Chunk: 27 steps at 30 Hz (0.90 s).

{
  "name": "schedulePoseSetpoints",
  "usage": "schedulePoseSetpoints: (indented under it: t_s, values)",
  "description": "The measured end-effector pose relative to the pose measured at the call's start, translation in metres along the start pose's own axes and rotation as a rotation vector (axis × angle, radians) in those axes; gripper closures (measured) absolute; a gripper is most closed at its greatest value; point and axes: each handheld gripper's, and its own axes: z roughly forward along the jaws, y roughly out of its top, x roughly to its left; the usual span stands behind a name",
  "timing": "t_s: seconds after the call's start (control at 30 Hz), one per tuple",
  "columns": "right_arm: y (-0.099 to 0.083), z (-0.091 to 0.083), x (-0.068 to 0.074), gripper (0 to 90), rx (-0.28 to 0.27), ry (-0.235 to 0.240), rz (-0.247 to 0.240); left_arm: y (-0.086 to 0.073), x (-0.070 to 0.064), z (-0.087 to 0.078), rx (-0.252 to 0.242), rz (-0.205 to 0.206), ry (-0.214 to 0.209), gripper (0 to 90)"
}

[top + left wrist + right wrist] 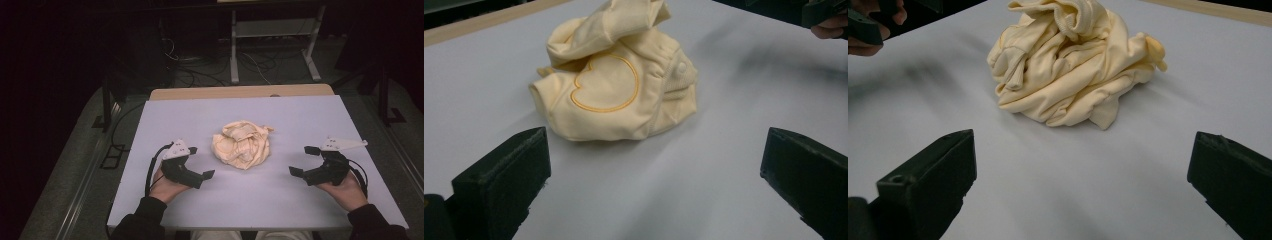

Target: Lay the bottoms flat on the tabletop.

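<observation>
While the crumpled yellow garment point(242, 144) sits mid-table, L gripper point(200, 162) & R gripper point(305, 161) flank it, jaws spread, not touching.

- Setting: lab or test room, dark.
- Pale work surface point(300, 200) on a wooden top.
- Loose cables point(200, 70) on the floor.
- Metal frame stand point(272, 45) behind.

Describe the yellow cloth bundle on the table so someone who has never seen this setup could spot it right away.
On the pale grey table, look at the middle, between the left gripper and the right gripper, touching neither. There lies a crumpled pale yellow garment, the only soft thing there, with an orange-stitched heart on one side.
</observation>
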Motion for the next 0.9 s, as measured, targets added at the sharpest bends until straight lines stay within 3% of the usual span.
schedulePoseSetpoints:
  t_s: [0.2, 0.63, 0.9]
  values:
    - [0.009, 0.002, -0.001, 0.0, 0.011, -0.003, -0.022, 0.014, 0.005, -0.004, -0.006, 0.015, 0.01, 0.0]
    - [0.028, 0.014, -0.007, 0.0, 0.041, 0.004, -0.038, 0.029, 0.019, 0.002, 0.036, 0.023, 0.01, 0.0]
    - [0.045, 0.022, -0.014, 0.0, 0.045, -0.008, -0.054, 0.039, 0.02, 0.004, 0.042, 0.037, 0.006, 0.0]
